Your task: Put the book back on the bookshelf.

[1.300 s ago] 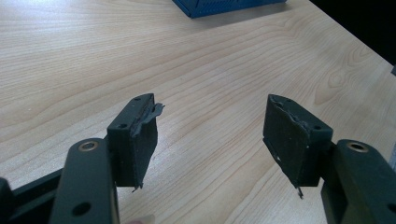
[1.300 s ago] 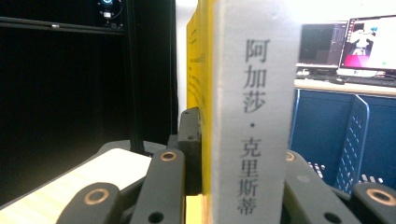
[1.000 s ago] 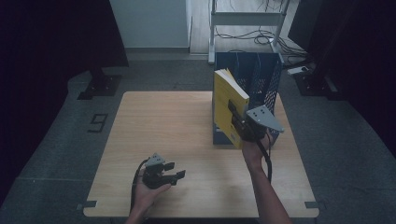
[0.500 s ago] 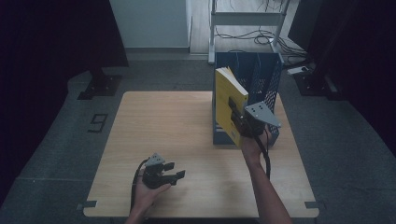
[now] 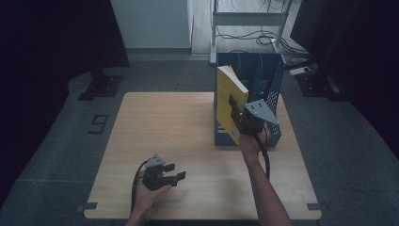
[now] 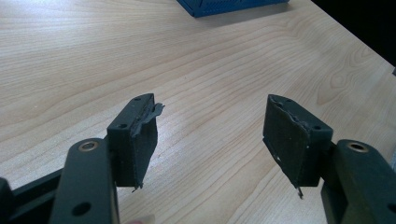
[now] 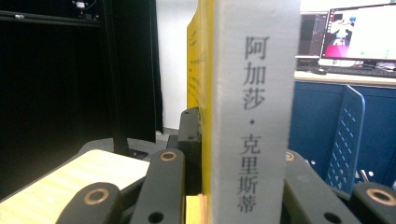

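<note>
Wooden table [image 5: 188, 136] | right tongs [image 5: 237, 115] clamped on yellow book [image 5: 228, 101] by blue rack [image 5: 263, 80] | left tongs [image 6: 210, 135] spread wide, holding nothing

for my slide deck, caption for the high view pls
Right tool grips a yellow book at a blue file rack.

one yellow book [image 5: 229, 101], one blue file rack [image 5: 270, 87], two grippers, one table [image 5: 155, 122].
</note>
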Demonstrator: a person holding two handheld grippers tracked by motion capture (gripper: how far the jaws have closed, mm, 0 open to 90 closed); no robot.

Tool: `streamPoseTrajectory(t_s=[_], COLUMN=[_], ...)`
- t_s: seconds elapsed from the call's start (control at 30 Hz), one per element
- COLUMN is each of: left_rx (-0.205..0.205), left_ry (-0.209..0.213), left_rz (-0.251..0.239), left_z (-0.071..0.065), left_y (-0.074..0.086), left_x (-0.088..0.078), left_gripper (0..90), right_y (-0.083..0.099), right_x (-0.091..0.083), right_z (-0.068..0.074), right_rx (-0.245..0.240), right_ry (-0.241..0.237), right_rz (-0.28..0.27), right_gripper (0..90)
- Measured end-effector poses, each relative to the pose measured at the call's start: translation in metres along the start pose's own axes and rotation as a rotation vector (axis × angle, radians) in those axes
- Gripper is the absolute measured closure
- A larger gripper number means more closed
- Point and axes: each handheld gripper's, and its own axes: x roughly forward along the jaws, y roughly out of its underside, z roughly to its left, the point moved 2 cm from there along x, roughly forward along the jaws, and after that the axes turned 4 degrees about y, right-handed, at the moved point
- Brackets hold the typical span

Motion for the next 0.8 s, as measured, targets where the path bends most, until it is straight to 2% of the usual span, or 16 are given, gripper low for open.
streamPoseTrajectory(t_s=[0.3,0.8], left_rx=[-0.008,-0.007], left_ry=[0.002,0.001], left_rz=[-0.008,-0.006], left_z=[0.001,0.002], left_y=[-0.001,0.0], left_x=[-0.003,-0.003], left_gripper=[35.3,35.3], right_y=[0.003,0.011], right_x=[0.01,0.025], right_z=[0.003,-0.008], right_rx=[-0.01,0.007], right_ry=[0.015,0.065], right_rz=[0.012,0.04], right_gripper=[74.3,74.3])
